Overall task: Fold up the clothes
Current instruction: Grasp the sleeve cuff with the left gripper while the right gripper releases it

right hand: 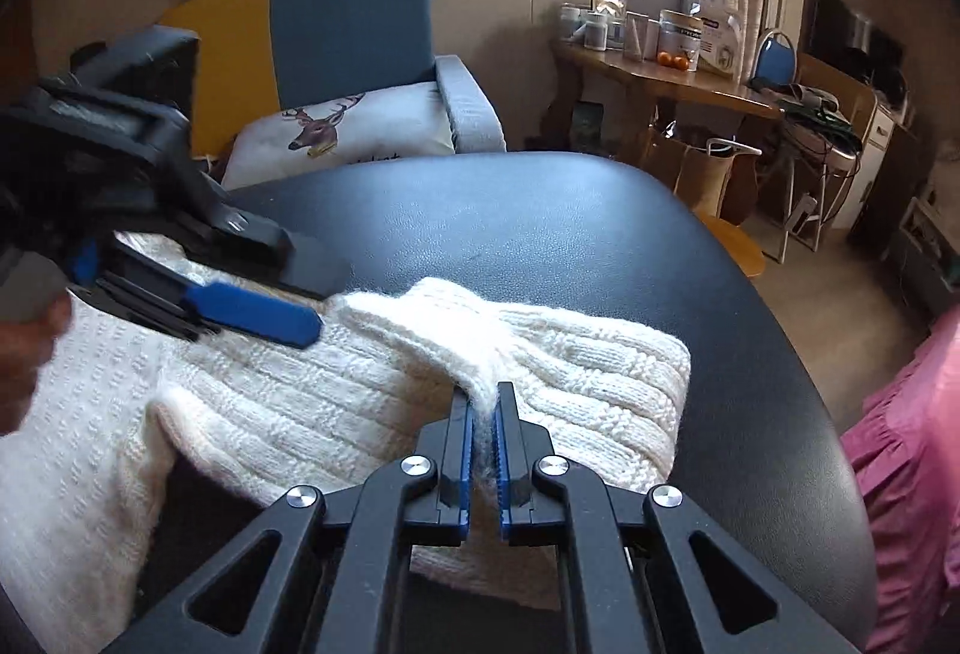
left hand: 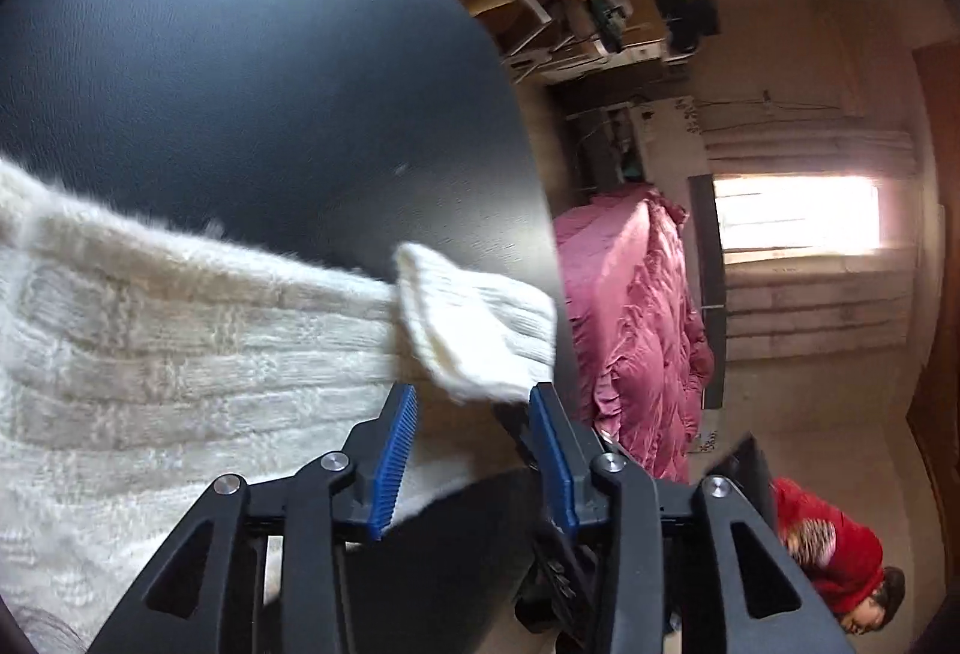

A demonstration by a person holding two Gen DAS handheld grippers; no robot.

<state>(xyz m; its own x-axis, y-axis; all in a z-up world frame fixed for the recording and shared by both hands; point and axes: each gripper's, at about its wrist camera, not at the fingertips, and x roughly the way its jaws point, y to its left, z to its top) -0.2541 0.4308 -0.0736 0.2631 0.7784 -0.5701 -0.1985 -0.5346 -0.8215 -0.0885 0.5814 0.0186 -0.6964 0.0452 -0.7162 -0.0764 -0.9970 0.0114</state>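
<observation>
Two grippers: both over one cream knit sweater on a dark table.
Table (right hand: 600,246): dark, leather-like top with a rounded edge; it carries the sweater and fills most of the left wrist view.
Sweater (right hand: 336,390): cream cable knit, lying on the near part of the table; the body spreads to the left in the right wrist view, and a sleeve is folded across it toward the right edge.
Sleeve cuff (left hand: 474,324): ribbed, paler than the body, lying just ahead of the left gripper's fingertips, partly between them.
Right gripper (right hand: 485,402): blue pads pressed together on a fold of the sleeve, with the knit pinched up between them.
Left gripper (left hand: 474,402): jaws apart, blue pads either side of the cuff and not pressing on it; seen from the right wrist view it reaches in from the left, low over the sweater's body.
Armchair (right hand: 354,36): blue and yellow, behind the table, with a deer-print cushion (right hand: 336,126) on its seat.
Pink quilt (left hand: 636,318): bunched beside the table's edge.
</observation>
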